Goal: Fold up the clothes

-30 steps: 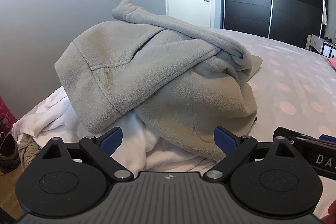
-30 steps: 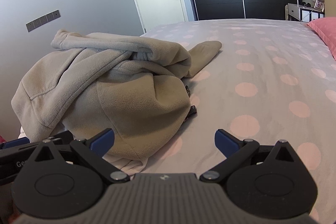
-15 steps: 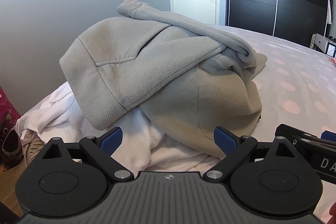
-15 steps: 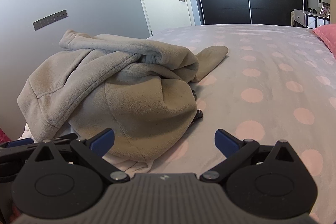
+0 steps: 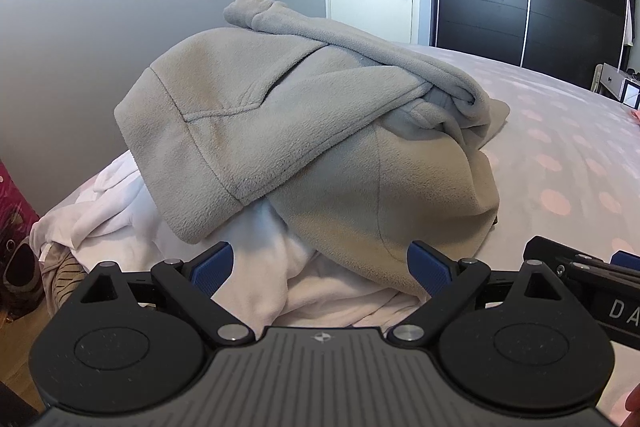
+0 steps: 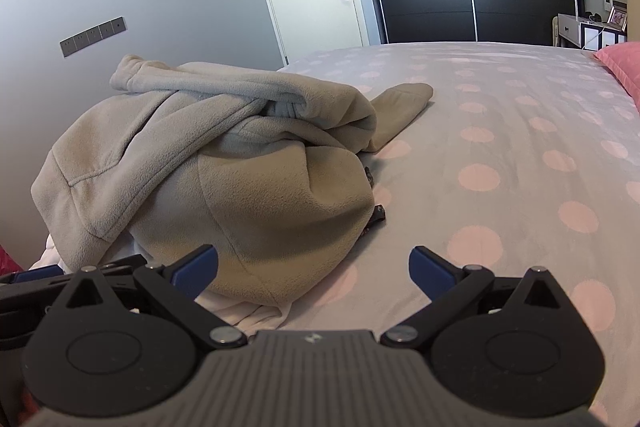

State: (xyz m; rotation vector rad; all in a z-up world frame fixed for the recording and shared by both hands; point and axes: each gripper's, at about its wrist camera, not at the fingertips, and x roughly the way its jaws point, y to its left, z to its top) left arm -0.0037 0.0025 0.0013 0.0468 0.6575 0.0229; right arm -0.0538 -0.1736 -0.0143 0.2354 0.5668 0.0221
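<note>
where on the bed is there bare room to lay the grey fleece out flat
Free: the dotted bedspread right of the grey fleece, up to the pink pillow. Crowded: the bed's left corner, where the fleece tops white clothes. Both grippers are open, empty.

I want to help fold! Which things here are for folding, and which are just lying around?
For folding:
grey fleece
white clothes under it
left hand-held gripper, open
right hand-held gripper, open

Just lying around:
pink pillow
small dark thing beside the fleece
spotted bed
</note>
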